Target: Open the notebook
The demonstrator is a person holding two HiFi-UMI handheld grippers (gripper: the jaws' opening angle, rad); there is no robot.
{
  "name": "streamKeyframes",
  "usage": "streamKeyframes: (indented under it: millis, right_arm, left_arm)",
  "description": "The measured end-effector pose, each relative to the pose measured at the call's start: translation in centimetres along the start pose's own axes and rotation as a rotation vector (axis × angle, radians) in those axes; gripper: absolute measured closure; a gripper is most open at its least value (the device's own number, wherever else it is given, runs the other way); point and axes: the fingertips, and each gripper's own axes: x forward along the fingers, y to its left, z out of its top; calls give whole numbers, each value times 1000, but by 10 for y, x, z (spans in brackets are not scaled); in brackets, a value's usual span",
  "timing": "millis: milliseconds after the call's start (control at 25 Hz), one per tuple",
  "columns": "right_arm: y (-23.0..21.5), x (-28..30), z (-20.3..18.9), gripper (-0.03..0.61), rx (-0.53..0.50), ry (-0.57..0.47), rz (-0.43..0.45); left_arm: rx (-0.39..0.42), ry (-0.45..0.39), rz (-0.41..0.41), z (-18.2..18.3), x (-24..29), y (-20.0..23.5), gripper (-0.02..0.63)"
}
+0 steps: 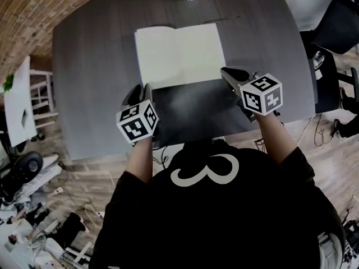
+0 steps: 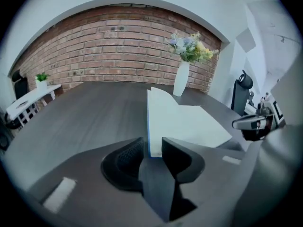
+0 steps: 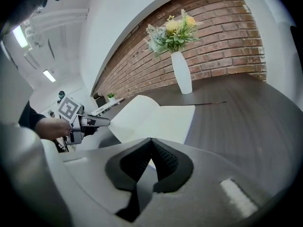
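Observation:
The notebook [image 1: 179, 55] lies open on the dark grey table [image 1: 95, 66], showing two blank white pages. My left gripper [image 1: 141, 89] is at the notebook's near left corner. In the left gripper view its jaws [image 2: 152, 145] stand a little apart, with the corner of the notebook [image 2: 182, 119] in the gap and neither pad pressing on it. My right gripper [image 1: 224, 70] is at the near right corner. In the right gripper view its fingertips [image 3: 151, 142] meet, and the notebook [image 3: 156, 117] lies just beyond them.
A white vase of flowers [image 2: 181, 78] stands at the table's far edge, beyond the notebook. A thin dark pen [image 3: 208, 103] lies near the notebook's far right corner. A black chair [image 1: 336, 32] is to the right and a small white side table [image 1: 19, 102] to the left.

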Motion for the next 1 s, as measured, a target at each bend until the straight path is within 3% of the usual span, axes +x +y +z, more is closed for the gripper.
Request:
streamKeyframes:
  millis: [200,520,680,1000]
  right_arm:
    - [-6,10,-9,577,-54,55,-35]
    - [-14,18,-19,577,-151,136,-97]
    - [-15,22,-28,577,-193,173,-106]
    - [-11,24,-27,577,-241,165,-110]
  left_arm:
    - [199,39,61,-4,13,2,425]
    - [465,118,98,-11,26,-1,433]
    - [523,159,69,-17,32,-7,471]
    - [518,193,9,-22,35,-14,555]
